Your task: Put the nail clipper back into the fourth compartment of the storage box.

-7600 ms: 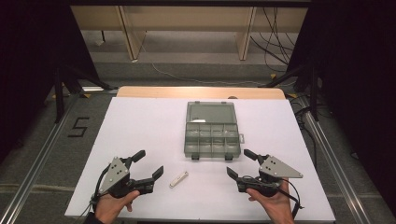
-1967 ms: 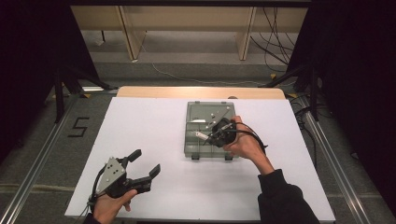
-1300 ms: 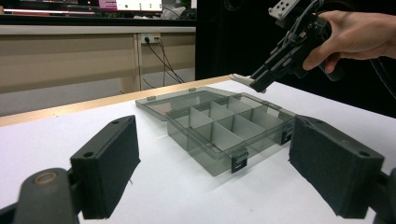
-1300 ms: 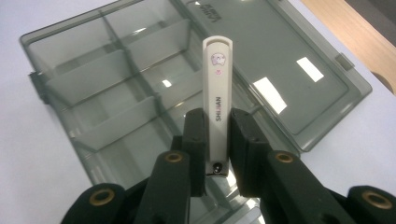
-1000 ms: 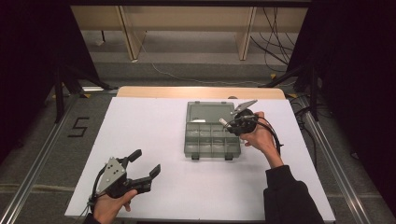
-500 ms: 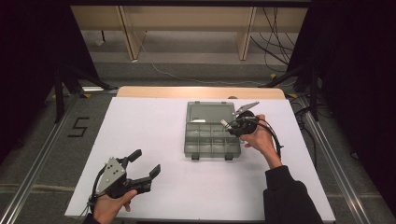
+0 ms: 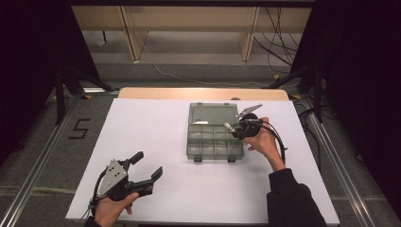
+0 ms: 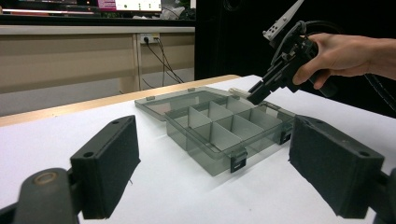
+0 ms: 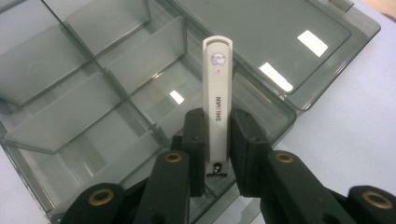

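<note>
Low at the lower left of the high view, the left gripper (image 7: 142, 176) rests near the front edge of the white table (image 7: 156, 123) with its jaws spread wide apart and nothing between them, well apart from everything else. Right of centre lies the clear grey compartment box (image 7: 213, 138), its lid folded flat toward the top of the frame and its cells looking bare. At the box's right side the right gripper (image 7: 231, 127) hangs over the upper right cell, jaws clamped on a slim white nail clipper (image 9: 217, 100). Seen from the right gripper view, the clipper stands up from between the jaws, pinched by its lower end, with its free end reaching toward the top of the frame over the cell beside the lid hinge. The step in hand looks like setting the clipper into that cell. To do it well, the free end probably needs tipping down until the clipper lies along the cell's length, clear of the dividers and the outer wall, and the jaws should part only once it is low, so it does not bounce out or land across a partition.
</note>
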Demonstrator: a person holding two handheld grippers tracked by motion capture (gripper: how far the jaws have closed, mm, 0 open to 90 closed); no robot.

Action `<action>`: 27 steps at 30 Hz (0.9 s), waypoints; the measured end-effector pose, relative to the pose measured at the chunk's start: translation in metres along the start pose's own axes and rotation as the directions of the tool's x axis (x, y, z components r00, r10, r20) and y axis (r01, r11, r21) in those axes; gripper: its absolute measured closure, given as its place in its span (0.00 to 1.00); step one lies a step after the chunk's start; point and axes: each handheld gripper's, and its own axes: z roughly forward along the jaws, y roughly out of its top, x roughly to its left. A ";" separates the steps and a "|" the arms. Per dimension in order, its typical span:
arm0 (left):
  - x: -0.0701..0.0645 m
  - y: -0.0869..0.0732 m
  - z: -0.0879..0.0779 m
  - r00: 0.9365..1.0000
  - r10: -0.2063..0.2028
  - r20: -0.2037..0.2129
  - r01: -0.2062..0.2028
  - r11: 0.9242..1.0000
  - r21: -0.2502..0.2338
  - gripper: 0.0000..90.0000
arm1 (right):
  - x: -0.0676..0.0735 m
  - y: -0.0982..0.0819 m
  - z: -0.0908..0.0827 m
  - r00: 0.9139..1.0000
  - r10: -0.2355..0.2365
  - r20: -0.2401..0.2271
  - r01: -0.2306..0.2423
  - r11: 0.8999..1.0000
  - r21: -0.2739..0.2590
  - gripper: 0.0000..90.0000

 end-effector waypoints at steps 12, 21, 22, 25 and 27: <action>-0.001 0.000 0.000 1.000 0.000 0.006 0.000 1.000 0.001 0.17 | 0.005 0.006 -0.010 0.999 -0.041 0.004 0.041 0.999 -0.034 0.68; -0.001 0.000 0.000 1.000 -0.001 0.005 0.001 1.000 0.001 0.17 | 0.018 0.013 -0.022 0.999 -0.046 0.026 0.049 0.991 -0.124 0.52; -0.001 0.000 0.000 1.000 -0.001 0.005 0.001 1.000 0.001 0.17 | 0.020 0.014 -0.023 0.998 -0.049 0.030 0.052 0.991 -0.125 0.50; -0.001 0.000 0.001 1.000 0.000 0.005 0.000 1.000 0.002 0.17 | 0.023 0.016 -0.026 0.998 -0.056 0.028 0.060 0.988 -0.141 0.48; -0.001 0.000 0.000 1.000 0.000 0.005 0.000 1.000 0.002 0.17 | 0.024 0.016 -0.027 0.998 -0.057 0.030 0.061 0.987 -0.147 0.46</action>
